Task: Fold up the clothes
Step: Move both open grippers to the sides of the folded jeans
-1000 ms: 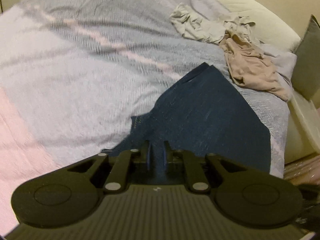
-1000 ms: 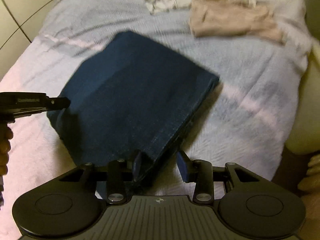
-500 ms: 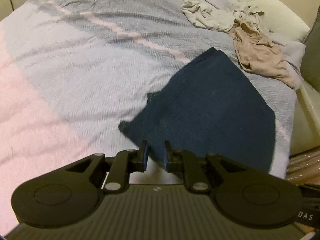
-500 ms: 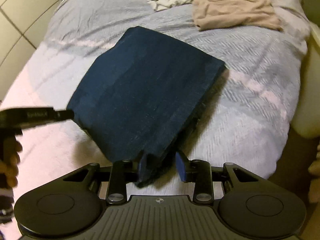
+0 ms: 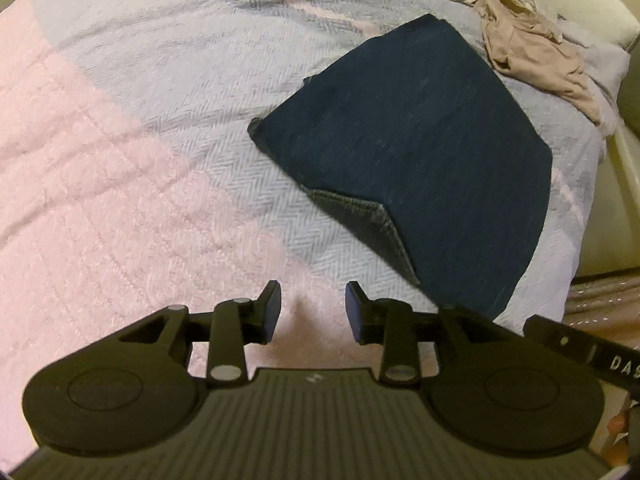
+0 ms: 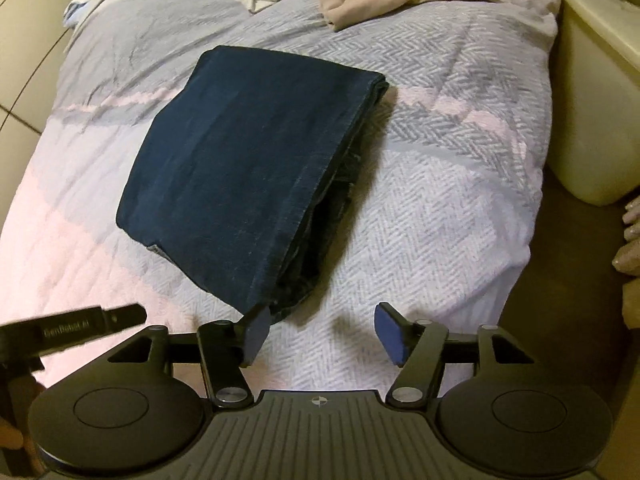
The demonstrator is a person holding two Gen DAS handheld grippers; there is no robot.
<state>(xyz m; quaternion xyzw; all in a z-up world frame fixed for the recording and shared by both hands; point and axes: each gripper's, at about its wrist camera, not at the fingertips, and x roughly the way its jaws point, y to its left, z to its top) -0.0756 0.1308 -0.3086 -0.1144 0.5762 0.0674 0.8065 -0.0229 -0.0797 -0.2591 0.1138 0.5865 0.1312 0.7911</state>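
Change since a second ago: both claws have let go of the jeans (image 6: 256,168) and drawn back. Left claw (image 5: 313,307): released, jaws apart, nothing between them; jeans ahead and to its right. Right claw (image 6: 320,334): released, jaws wide; its left pad touches or overlaps the jeans' near corner. Jeans: folded in a thick, layered rectangle, flat on the bed (image 6: 440,208). Handling, judged: heavy, stiffish denim, not slippery; layers gape on the side toward the right claw, so grip through the whole stack at a corner. Other clothes (image 5: 532,48): crumpled, far beyond the jeans.
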